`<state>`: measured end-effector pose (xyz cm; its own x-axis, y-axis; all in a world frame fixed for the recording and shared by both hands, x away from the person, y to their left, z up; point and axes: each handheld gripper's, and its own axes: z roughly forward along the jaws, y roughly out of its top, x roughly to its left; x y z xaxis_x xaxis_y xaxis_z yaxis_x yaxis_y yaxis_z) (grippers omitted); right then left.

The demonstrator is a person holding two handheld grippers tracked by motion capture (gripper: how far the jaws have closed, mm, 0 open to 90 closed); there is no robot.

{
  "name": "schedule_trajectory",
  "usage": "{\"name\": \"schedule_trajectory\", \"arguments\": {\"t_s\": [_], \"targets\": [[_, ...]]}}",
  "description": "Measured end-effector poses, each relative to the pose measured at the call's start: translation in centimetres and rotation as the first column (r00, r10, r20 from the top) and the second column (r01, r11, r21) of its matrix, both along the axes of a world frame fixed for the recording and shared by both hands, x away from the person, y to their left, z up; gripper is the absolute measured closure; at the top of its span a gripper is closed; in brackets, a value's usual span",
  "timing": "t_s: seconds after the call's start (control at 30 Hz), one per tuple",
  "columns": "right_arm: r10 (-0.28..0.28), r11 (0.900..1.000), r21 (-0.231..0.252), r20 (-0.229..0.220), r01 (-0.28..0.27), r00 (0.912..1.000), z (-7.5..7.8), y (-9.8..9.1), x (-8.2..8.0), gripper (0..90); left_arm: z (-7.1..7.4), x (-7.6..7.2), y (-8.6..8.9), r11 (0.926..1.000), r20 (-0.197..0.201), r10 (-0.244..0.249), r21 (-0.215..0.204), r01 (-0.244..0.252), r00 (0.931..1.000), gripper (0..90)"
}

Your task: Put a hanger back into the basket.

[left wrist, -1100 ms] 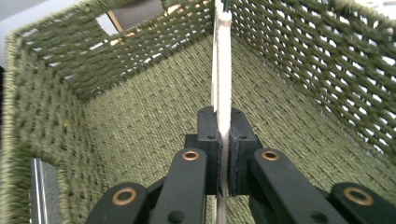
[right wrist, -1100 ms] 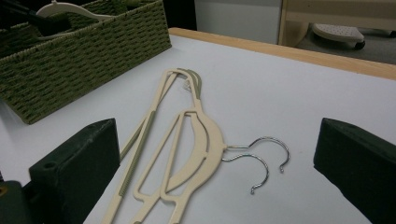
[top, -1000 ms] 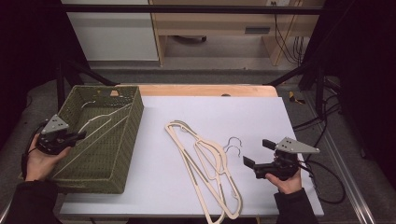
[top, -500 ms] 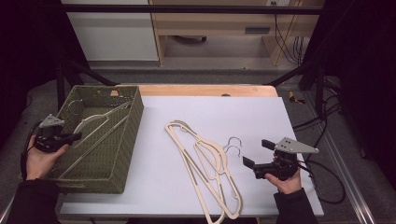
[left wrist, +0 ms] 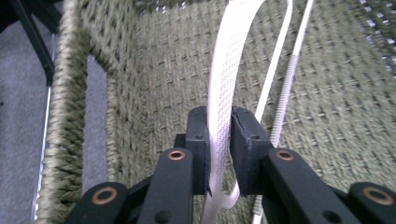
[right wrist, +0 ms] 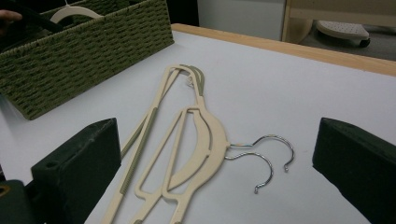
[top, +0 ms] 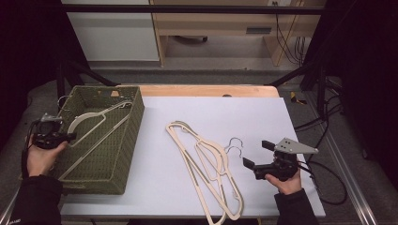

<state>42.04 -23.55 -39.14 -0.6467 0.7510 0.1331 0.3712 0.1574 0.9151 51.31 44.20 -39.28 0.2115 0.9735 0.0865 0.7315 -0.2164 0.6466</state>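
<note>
The hangers are going into the green basket [top: 123, 154] one by one. One hanger [top: 89, 121] is already lying inside the basket, leaning toward its back right corner. The left gripper [top: 65, 137] is reaching in at the basket's left wall, and its jaws have just been opening a little, with the hanger's white arm [left wrist: 223, 93] sitting between the pads [left wrist: 197, 140]. So this hanger looks almost done. Two more hangers [top: 206, 161] are lying in the middle of the table [top: 263, 112], near its front edge. The right gripper [top: 256, 154] is waiting wide open beside their hooks [right wrist: 266, 154], holding nothing.
</note>
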Motion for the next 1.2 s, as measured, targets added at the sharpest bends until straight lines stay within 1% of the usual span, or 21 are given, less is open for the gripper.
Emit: {"name": "schedule_trajectory", "arguments": {"t_s": [0.13,0.3,0.4,0.5,0.63,0.83,0.97,1.0,1.1,1.2], "targets": [[0.004,1.0,-0.008,0.001,-0.004,1.0,-0.05,-0.02,0.05,1.7,-0.28,0.27,0.15,0.9997,-0.015,0.023,0.001,-0.023,0.9996,74.1],[0.005,1.0,-0.006,0.001,-0.005,1.0,-0.05,-0.02,0.06,1.7,-0.42,0.29,0.16,0.9996,-0.027,0.027,0.006,-0.027,0.9993,67.8],[0.004,1.0,-0.006,0.0,-0.004,1.0,-0.04,-0.04,0.05,1.7,-0.37,0.17,0.2,0.9995,-0.028,0.03,-0.002,-0.03,0.9992,61.8],[0.006,1.0,-0.006,0.001,-0.006,1.0,-0.07,-0.01,0.08,1.7,-0.36,0.08,0.31,0.9995,-0.031,0.031,-0.009,-0.031,0.999,59.1],[0.008,1.0,-0.003,0.0,-0.008,1.0,-0.1,0.06,0.08,1.7,-0.44,0.07,0.26,0.9992,-0.037,0.039,-0.008,-0.04,0.9986,57.4],[0.006,1.0,-0.002,-0.001,-0.006,1.0,-0.03,0.0,0.03,1.7,-0.28,-0.13,0.1,0.9992,-0.041,0.04,-0.004,-0.04,0.9984,53.8],[0.004,1.0,0.004,-0.001,-0.004,1.0,-0.01,0.01,0.02,1.7,-0.15,-0.27,0.17,0.9987,-0.037,0.051,-0.002,-0.051,0.998,51.4],[0.004,1.0,0.006,-0.001,-0.004,1.0,0.01,0.01,0.01,1.7,-0.13,-0.3,0.13,0.9984,-0.038,0.055,-0.007,-0.056,0.9977,51.0],[0.001,1.0,0.009,-0.001,-0.001,1.0,0.03,0.01,-0.02,1.7,-0.02,-0.38,0.15,0.9987,-0.033,0.05,-0.002,-0.05,0.9982,49.8],[0.002,1.0,0.007,-0.001,-0.002,1.0,0.05,-0.05,-0.05,1.7,0.1,-0.52,0.29,0.9989,-0.023,0.045,-0.015,-0.045,0.9987,49.4]]}}
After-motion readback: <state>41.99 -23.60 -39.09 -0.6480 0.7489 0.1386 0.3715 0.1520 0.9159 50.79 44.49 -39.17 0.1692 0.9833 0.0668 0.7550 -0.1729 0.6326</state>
